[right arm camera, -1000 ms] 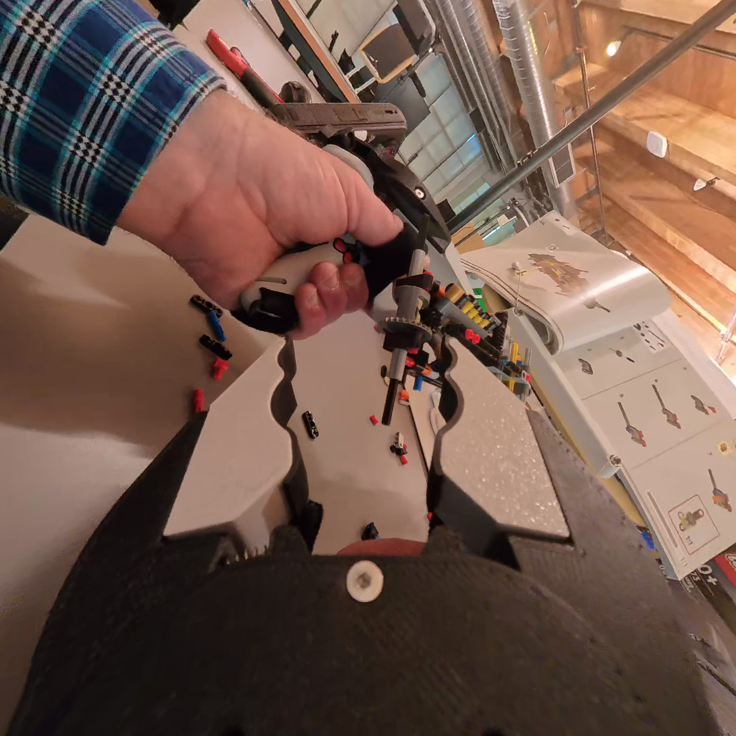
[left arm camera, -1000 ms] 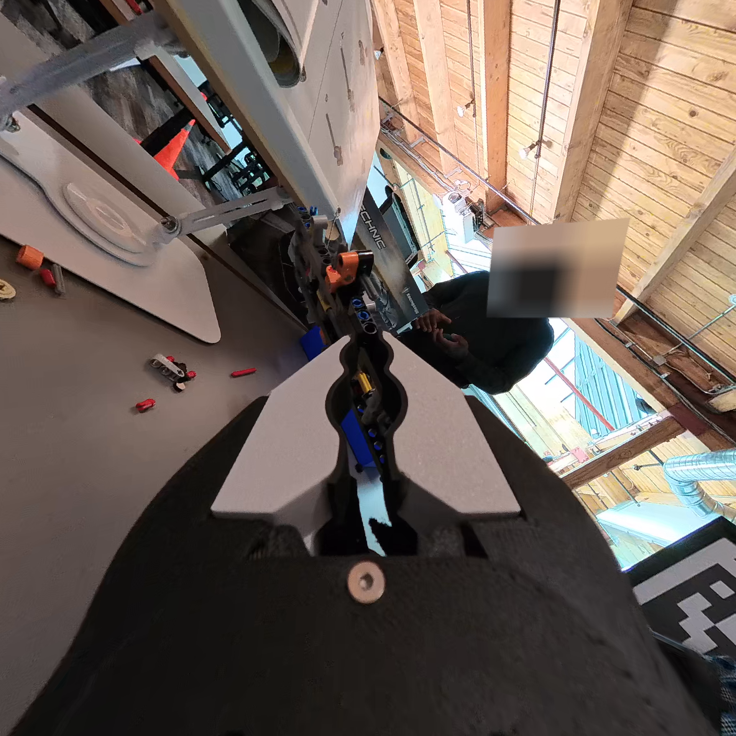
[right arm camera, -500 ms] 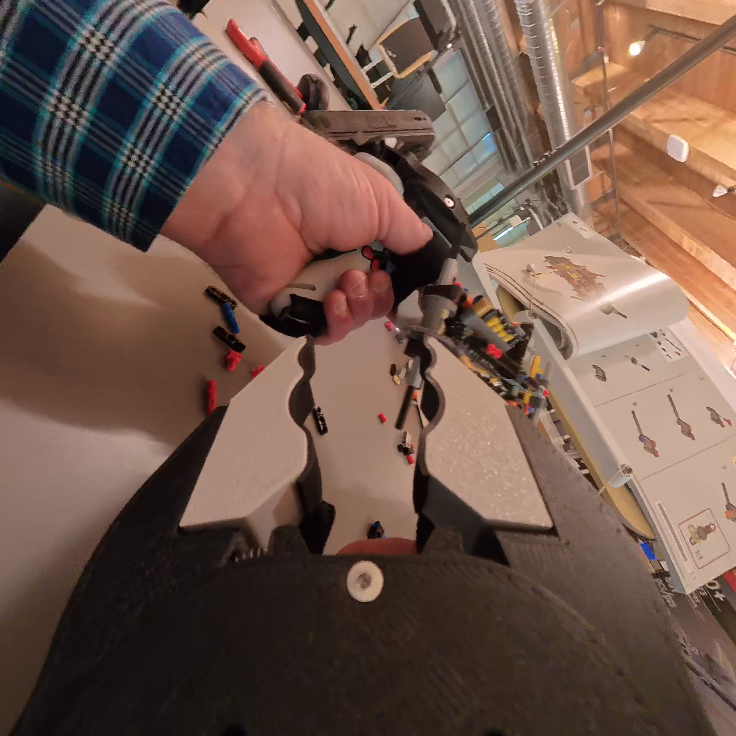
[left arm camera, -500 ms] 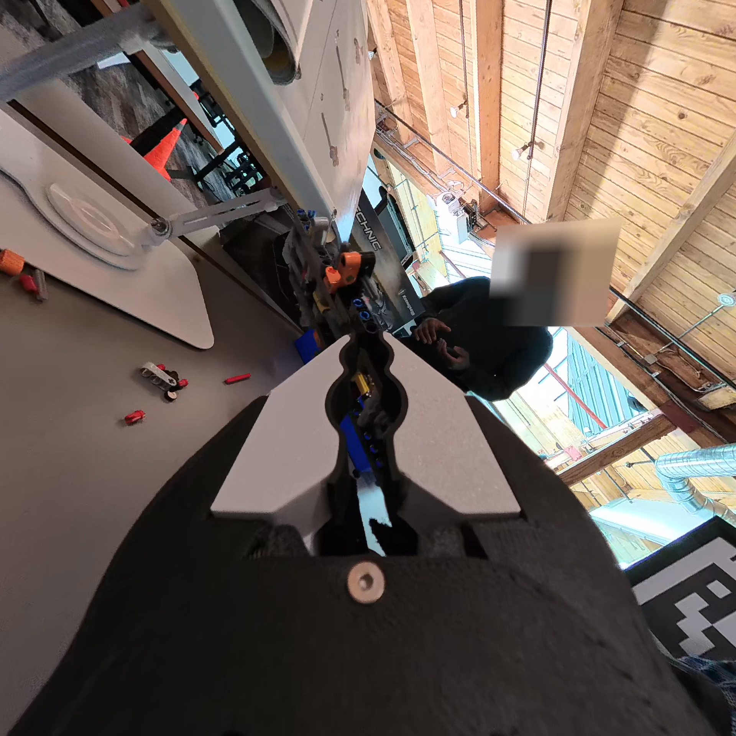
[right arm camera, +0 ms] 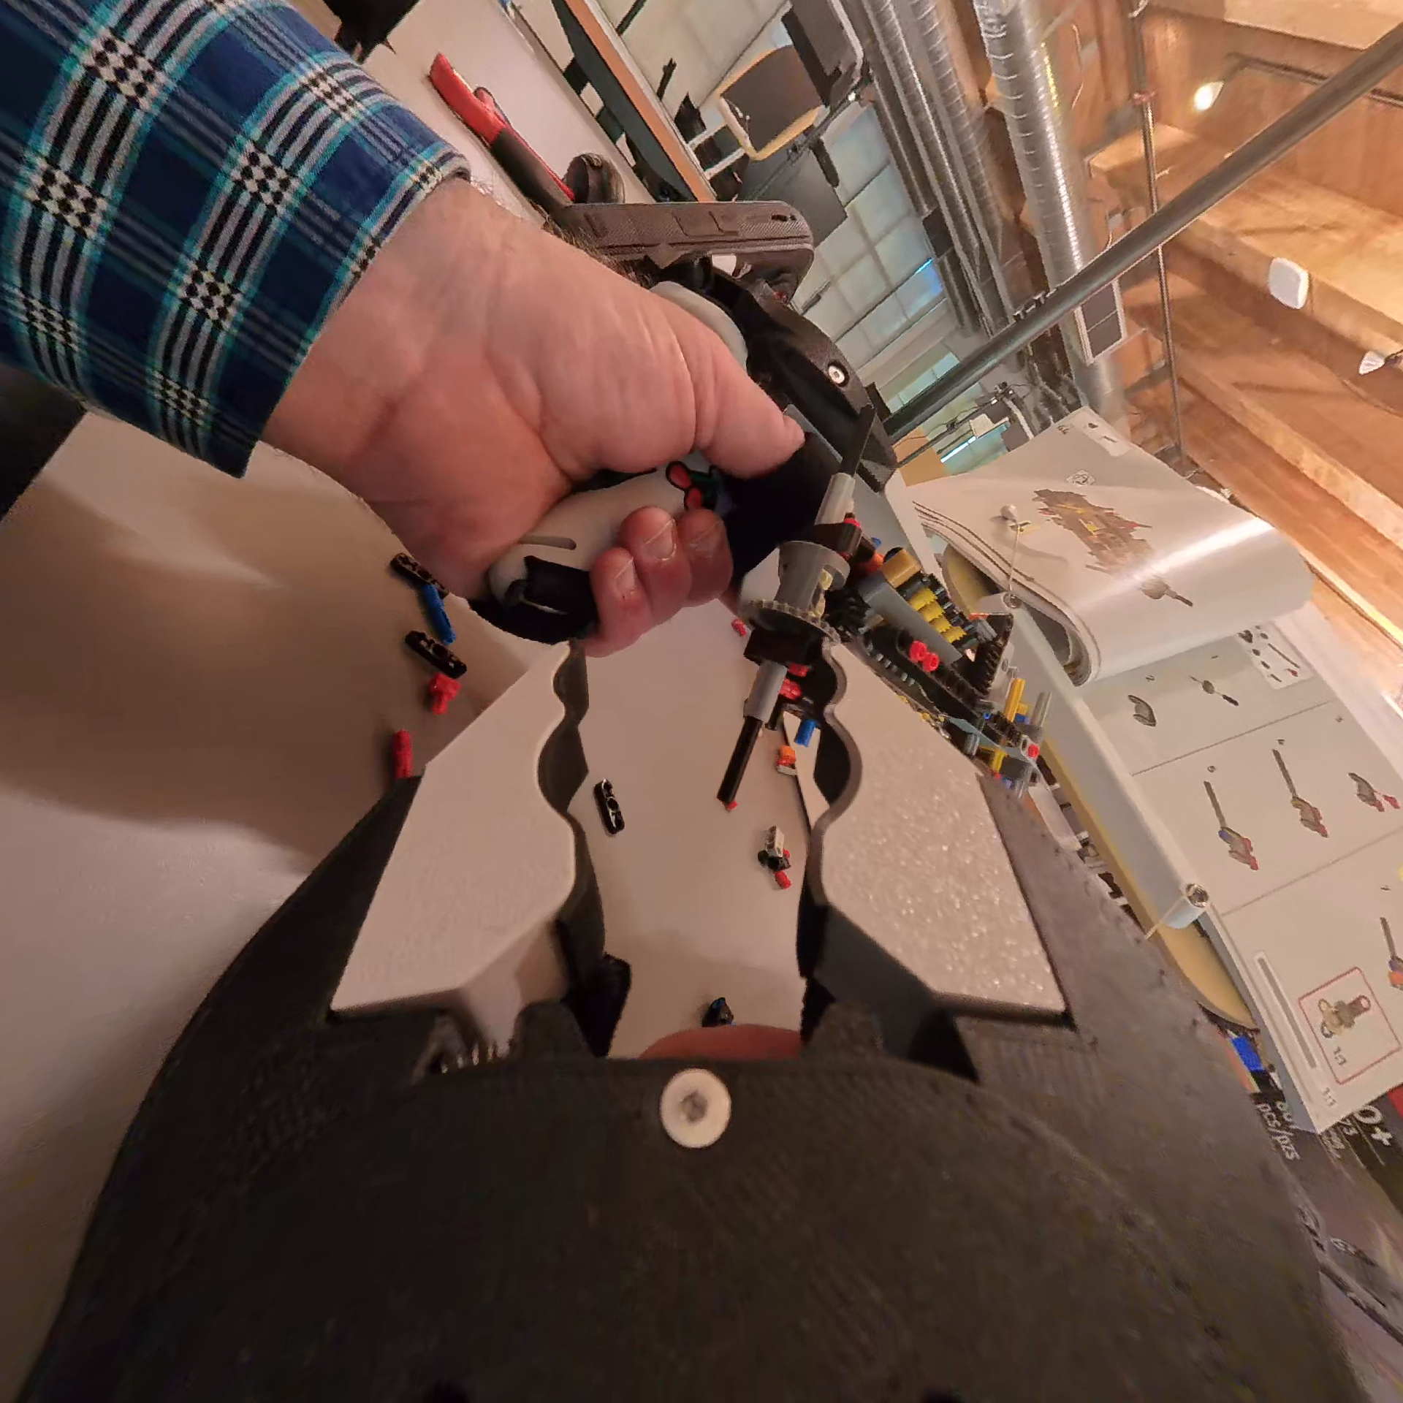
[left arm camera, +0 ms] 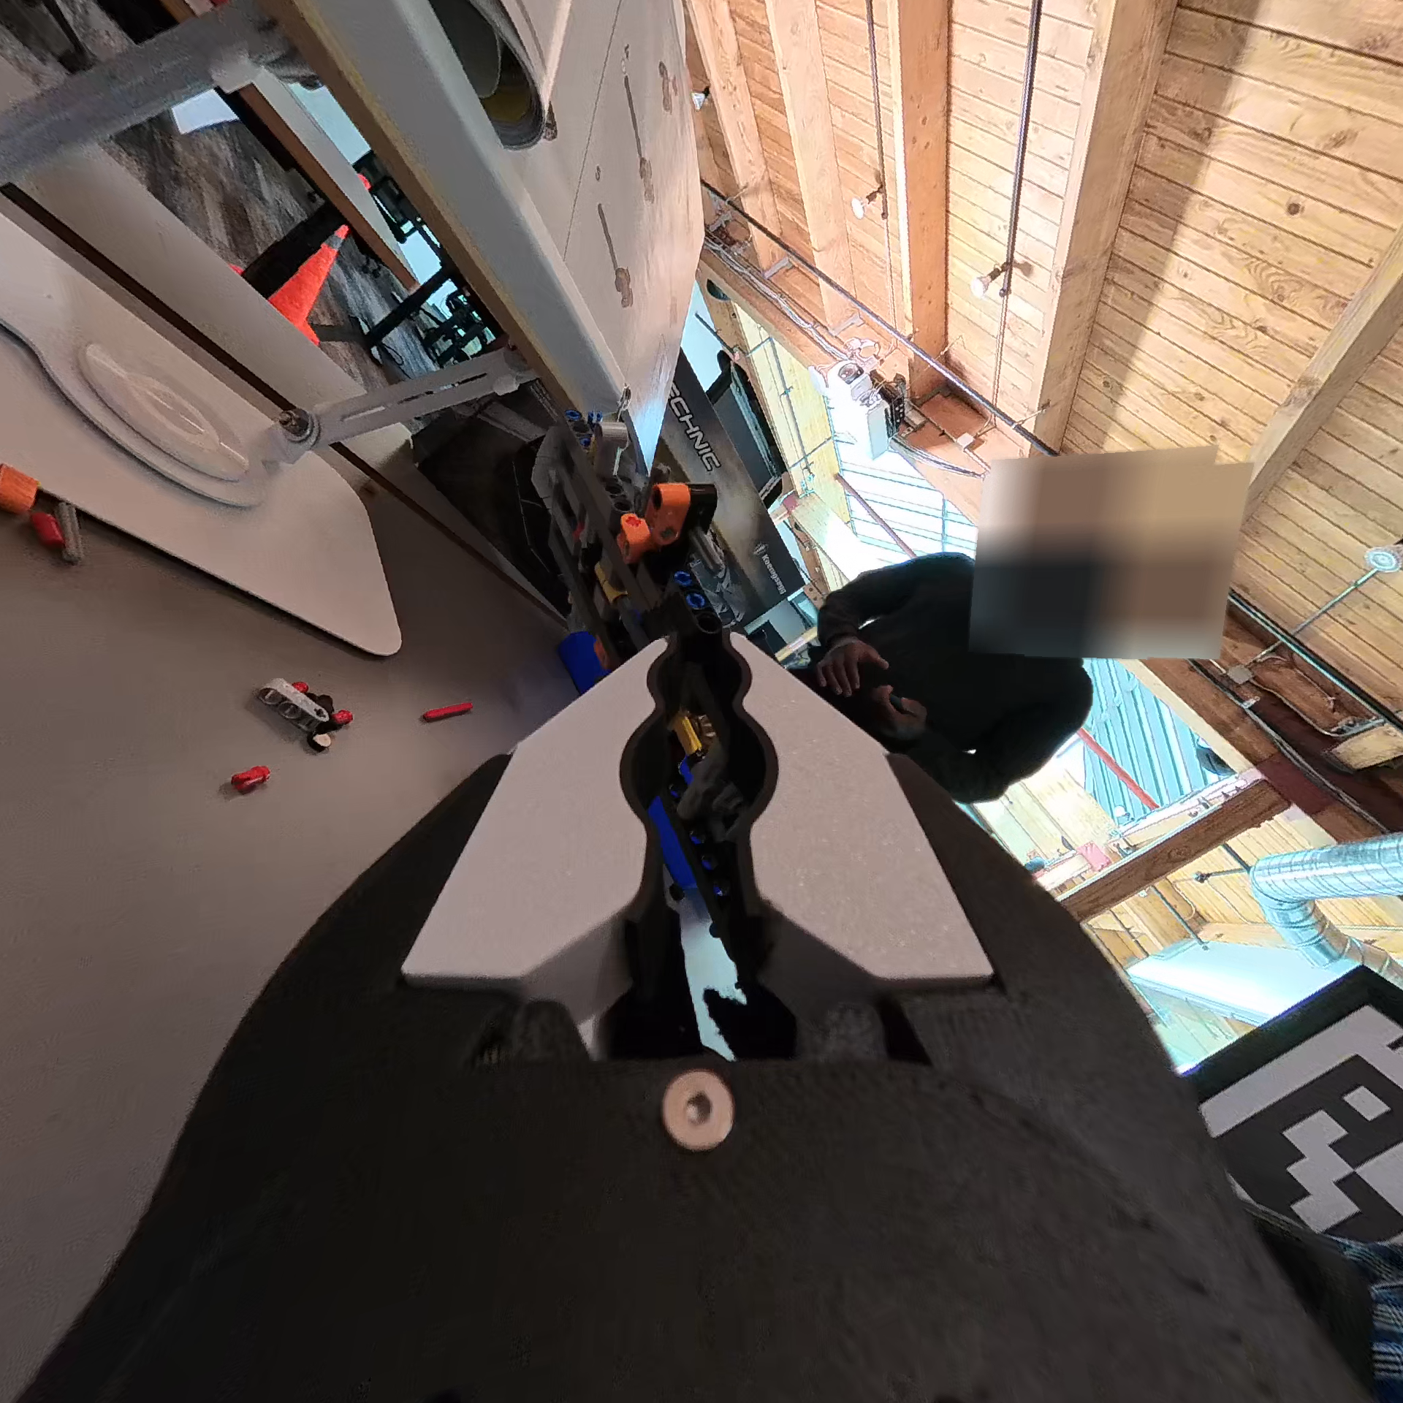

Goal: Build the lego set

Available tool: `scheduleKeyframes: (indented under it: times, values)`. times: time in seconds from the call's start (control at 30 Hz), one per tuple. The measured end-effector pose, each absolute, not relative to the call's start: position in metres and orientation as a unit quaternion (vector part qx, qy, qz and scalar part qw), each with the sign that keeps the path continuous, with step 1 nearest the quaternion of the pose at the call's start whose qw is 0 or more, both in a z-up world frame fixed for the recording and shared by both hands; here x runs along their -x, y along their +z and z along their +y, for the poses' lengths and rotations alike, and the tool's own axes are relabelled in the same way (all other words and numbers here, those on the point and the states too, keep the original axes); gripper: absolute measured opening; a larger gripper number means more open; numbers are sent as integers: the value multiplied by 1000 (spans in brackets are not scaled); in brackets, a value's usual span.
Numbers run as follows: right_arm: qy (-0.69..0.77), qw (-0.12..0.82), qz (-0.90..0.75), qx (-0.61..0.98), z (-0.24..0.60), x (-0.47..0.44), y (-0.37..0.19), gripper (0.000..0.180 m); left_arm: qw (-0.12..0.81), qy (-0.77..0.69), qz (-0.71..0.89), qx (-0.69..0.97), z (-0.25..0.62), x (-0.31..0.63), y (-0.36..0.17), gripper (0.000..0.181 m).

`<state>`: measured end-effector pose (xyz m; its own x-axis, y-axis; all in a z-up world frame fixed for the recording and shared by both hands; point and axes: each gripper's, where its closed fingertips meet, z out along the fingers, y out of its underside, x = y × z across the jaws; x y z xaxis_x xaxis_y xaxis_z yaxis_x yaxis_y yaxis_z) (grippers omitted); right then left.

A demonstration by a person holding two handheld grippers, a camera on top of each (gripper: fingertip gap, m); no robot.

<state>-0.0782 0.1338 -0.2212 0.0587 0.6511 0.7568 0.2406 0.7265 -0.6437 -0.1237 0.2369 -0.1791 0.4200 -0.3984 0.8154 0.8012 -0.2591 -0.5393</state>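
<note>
Left gripper (left arm camera: 698,660): fingers closed tight on the lego assembly (left arm camera: 630,547), a long dark technic frame with orange, yellow and blue parts; it runs between the pads and projects forward past the tips, lifted clear of the table (left arm camera: 152,873). Right wrist view shows the same assembly (right arm camera: 903,630) from the side, gear and black axle hanging down from it, held aloft by the left gripper, which a hand (right arm camera: 501,425) in a blue plaid sleeve (right arm camera: 167,197) grips.

Right gripper (right arm camera: 702,668): fingers spread wide, nothing between them; right fingertip sits just beside the gear end of the assembly, contact not clear.

Loose pieces (right arm camera: 436,653) (red, blue, black) scattered on the table below. Open instruction booklet (right arm camera: 1215,683) propped on a stand behind the assembly. A person (left arm camera: 964,683) in dark clothing sits beyond the table
</note>
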Motion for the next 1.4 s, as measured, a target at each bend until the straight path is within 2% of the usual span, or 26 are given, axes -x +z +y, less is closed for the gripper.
scheduleKeyframes:
  times: [0.83,1.27,1.33,1.4]
  values:
    - [185,666,-642,331,132,73,-210,61,581,-524,-160,602,236,116,-180,6]
    - [151,663,-671,296,121,76,-220,49,580,-522,-164,604,239,114,-182,6]
    - [163,670,-657,306,124,74,-213,51,580,-524,-164,602,239,114,-181,6]
    - [170,669,-648,321,129,74,-211,67,580,-524,-164,602,238,113,-181,6]
